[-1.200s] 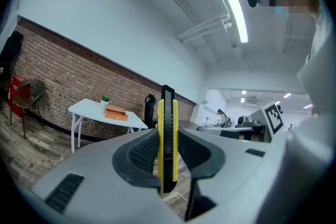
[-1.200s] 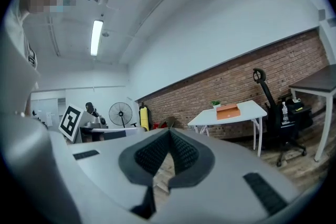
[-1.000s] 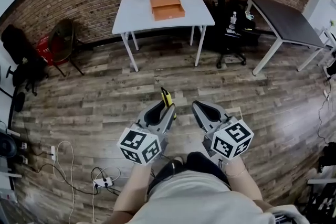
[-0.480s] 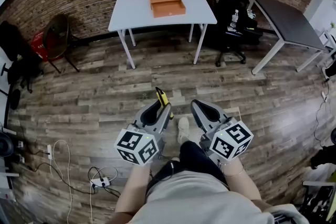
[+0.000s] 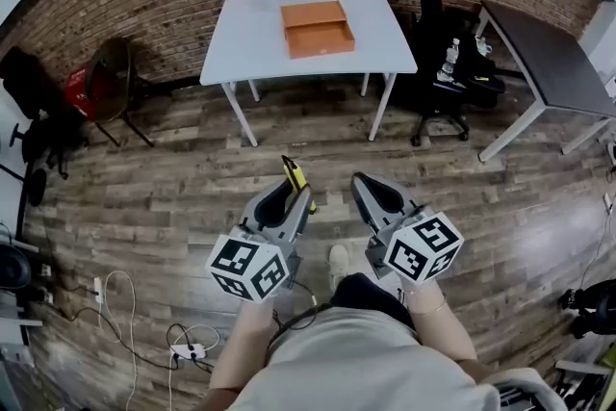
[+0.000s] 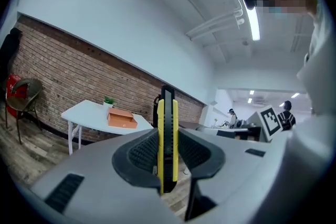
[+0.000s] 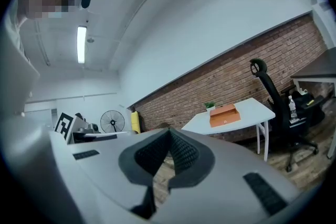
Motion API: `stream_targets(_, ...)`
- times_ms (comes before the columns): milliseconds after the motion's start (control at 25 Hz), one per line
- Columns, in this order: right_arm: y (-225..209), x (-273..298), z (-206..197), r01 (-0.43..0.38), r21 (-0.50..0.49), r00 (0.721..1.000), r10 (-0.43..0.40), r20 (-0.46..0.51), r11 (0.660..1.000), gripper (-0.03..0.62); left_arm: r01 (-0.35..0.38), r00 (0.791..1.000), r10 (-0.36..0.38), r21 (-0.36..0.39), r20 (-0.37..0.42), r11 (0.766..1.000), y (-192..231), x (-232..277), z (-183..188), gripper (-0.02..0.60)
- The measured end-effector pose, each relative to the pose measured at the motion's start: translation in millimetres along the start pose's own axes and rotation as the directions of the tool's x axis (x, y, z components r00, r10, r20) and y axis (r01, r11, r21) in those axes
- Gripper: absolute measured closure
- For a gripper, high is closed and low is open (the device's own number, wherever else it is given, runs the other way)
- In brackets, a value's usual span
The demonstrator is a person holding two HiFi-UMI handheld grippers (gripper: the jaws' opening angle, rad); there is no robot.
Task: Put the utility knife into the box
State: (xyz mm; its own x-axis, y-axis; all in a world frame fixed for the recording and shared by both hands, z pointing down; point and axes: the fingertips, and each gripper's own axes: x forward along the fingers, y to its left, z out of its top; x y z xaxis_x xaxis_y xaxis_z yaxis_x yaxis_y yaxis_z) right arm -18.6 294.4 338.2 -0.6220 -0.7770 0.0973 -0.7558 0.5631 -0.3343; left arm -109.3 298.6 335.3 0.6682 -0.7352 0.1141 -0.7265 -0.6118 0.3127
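Pinching the utility knife [image 6: 167, 107]: left tongs [image 6: 167, 140]; right tongs [image 7: 169, 136] pressed together (box [image 5: 317, 28] on table [image 5: 250, 43]).

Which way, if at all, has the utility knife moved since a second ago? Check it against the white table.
Yes. In the head view the utility knife has come nearer the white table: the floor gap between them has shrunk.

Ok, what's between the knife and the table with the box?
Only bare wood floor, per the head view, separates the utility knife in the left tongs from the table bearing the box.
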Motion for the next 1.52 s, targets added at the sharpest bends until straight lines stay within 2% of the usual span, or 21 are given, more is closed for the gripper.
stream_targets(360,-74.8,78.3,43.4,-0.085,-0.006,0.996,0.085,0.000,0.996,0.595,-0.069,0.997,0.068,0.014,0.034,0.998,50.8,91.6,36.2,0.469)
stream_targets(560,-105.8,90.4,53.2,-0.077,-0.005,0.997,0.077,-0.007,0.997,0.595,-0.068,0.997,0.068,-0.003,0.030,0.998,59.7,123.1,40.3,0.469)
stream_targets(920,-135.1,106.4,47.6,-0.050,0.035,0.998,0.051,-0.022,0.998,0.595,-0.093,0.996,0.093,-0.016,0.001,0.996,86.7,147.3,39.6,0.469)
stream_targets(1160,-159.0,131.7,54.0,-0.020,0.045,1.000,0.020,0.000,0.999,0.595,-0.060,0.998,0.060,-0.007,-0.005,0.998,110.6,179.3,48.8,0.469)
stream_targets(1520,-215.9,207.1,70.2,0.026,0.061,1.000,-0.025,-0.007,0.998,0.595,0.002,1.000,-0.002,-0.017,-0.031,1.000,171.3,260.2,68.8,0.469)
